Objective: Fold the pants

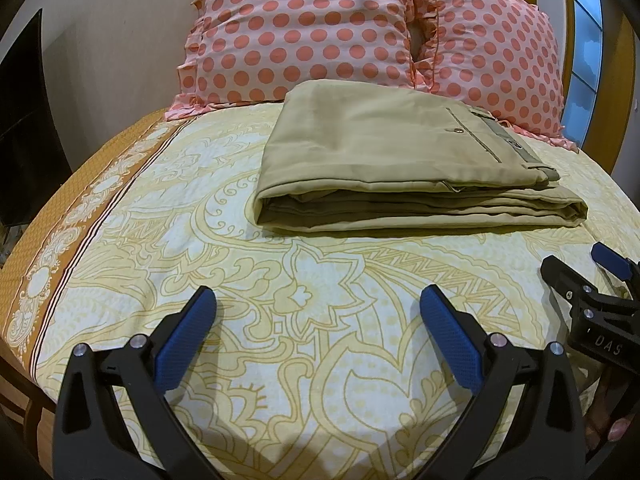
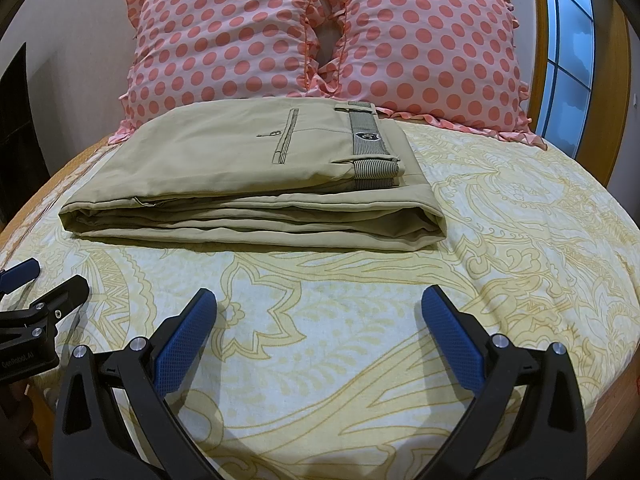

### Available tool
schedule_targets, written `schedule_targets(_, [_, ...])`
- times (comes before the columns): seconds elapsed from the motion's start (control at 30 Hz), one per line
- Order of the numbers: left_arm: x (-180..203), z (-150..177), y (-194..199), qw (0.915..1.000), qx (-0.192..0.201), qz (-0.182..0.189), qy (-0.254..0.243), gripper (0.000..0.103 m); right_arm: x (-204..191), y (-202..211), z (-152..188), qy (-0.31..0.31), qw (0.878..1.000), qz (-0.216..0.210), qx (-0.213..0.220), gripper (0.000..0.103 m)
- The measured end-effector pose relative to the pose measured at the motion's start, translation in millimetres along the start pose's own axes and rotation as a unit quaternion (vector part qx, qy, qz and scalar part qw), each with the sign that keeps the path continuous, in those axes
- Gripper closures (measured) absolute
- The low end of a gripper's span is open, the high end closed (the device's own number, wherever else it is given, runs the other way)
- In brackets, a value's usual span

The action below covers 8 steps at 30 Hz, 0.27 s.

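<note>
Khaki pants (image 1: 392, 152) lie folded in a flat stack on the bed, waistband and back pocket on top; they also show in the right wrist view (image 2: 224, 172). My left gripper (image 1: 318, 300) is open and empty, held over the sheet in front of the pants, apart from them. My right gripper (image 2: 320, 300) is open and empty, also short of the pants' near edge. The right gripper shows at the right edge of the left wrist view (image 1: 580, 268), and the left gripper at the left edge of the right wrist view (image 2: 44, 276).
The bed has a yellow patterned sheet (image 1: 280, 320) with an orange border on the left. Two pink polka-dot pillows (image 1: 304, 28) (image 2: 432, 48) stand behind the pants. A window (image 2: 568, 48) is at the right, a dark object (image 1: 24, 120) at the left.
</note>
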State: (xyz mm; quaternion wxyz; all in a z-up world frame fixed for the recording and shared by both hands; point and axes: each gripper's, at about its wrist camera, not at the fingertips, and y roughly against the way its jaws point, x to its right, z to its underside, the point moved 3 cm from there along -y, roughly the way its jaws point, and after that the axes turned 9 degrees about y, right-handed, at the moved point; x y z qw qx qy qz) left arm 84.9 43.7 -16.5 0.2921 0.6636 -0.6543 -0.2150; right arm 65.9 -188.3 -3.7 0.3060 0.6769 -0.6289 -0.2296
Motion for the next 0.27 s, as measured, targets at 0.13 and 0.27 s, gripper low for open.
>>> schedule_targets(0.13, [0.2,0.1,0.0,1.0000,0.000,0.000,0.000,0.002,0.1,-0.3,0.0,0.000,1.000,0.000,0.000,0.001])
schedule_targets(0.27, [1.0,-0.3,0.1,1.0000,0.002,0.000,0.000,0.002,-0.1,-0.7,-0.3,0.000,1.000,0.000,0.001,0.001])
